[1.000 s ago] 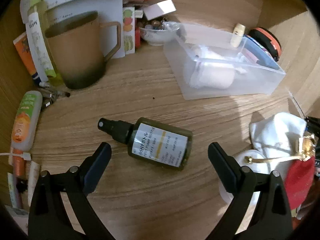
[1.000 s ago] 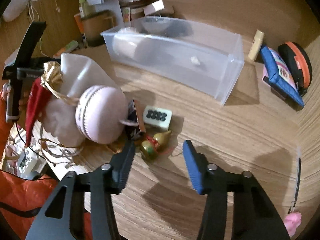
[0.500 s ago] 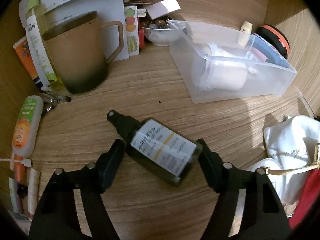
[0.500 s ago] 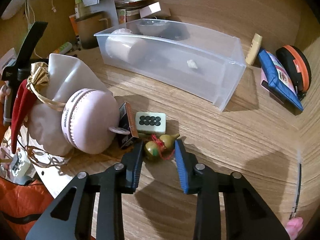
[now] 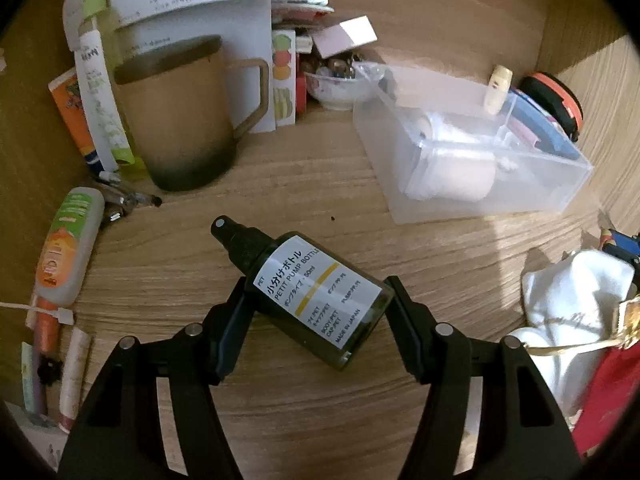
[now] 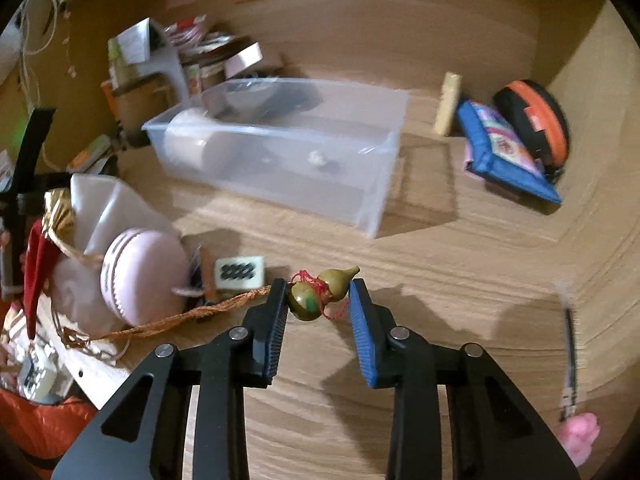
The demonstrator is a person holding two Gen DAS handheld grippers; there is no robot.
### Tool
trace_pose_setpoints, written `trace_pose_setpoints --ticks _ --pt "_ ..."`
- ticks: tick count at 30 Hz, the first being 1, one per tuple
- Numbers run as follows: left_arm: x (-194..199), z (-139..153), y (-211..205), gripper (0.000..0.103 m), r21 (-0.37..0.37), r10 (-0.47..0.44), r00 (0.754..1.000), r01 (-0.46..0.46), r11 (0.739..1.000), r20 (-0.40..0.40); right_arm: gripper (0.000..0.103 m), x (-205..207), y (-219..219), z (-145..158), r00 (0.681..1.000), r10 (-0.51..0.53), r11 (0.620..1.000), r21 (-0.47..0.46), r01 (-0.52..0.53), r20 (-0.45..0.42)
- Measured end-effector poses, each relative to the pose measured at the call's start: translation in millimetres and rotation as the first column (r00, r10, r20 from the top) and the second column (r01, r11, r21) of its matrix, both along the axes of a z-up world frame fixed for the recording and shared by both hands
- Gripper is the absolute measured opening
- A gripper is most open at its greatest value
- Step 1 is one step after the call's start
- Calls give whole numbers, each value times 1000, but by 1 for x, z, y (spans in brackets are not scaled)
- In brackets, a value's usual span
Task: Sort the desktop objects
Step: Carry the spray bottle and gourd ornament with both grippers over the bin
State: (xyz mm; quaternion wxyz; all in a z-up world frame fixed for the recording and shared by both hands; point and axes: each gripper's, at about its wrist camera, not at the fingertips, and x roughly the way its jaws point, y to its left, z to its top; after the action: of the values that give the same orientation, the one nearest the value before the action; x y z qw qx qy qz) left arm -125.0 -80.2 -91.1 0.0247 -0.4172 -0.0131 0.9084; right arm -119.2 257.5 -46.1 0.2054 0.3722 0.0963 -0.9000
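My left gripper (image 5: 318,312) now has its jaws pinching the dark spray bottle (image 5: 308,292) across its body, where a second ago they stood spread on either side of it as it lay on the bench (image 5: 320,200); the bottle sits slanted between them, black pump head pointing up and left, its white label facing me; I judge it lifted off the wood, though the view does not settle that. My right gripper (image 6: 320,300) has likewise closed; its jaws, wide a second ago, now clamp the small gourd charm (image 6: 320,292), the blue pads pressing its fat end and its neck, with the red thread looped round its waist; a braided cord (image 6: 180,318) trails from it leftward toward the pink round case (image 6: 140,276) and the tile with black dots (image 6: 239,273). So both picks look made, and what remains, as I read it, is carrying each thing to its place; the clear plastic bin (image 6: 376,184) lies ahead in both views, with a white roll (image 5: 448,172) already inside, and seems the likely home; that trailing cord could snag the clutter as I lift.
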Motion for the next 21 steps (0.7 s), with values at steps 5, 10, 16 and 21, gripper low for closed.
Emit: trace_pose_setpoints --ticks 5,10,16,21 --pt "4 18 2 64 16 -4 999 5 1000 -50 28 -2 7 17 998 -22 1000 -12 22 -54" --pt "8 35 8 64 14 -21 995 23 1000 -93 28 -5 10 36 993 -36 999 -21 34 -112" --pt "7 50 18 64 9 -42 991 43 999 -128 28 -12 6 52 987 -24 1000 -16 22 -156" --pt "3 62 25 64 11 -55 987 57 998 -149 27 -21 -1 67 981 -7 1000 -11 5 -196"
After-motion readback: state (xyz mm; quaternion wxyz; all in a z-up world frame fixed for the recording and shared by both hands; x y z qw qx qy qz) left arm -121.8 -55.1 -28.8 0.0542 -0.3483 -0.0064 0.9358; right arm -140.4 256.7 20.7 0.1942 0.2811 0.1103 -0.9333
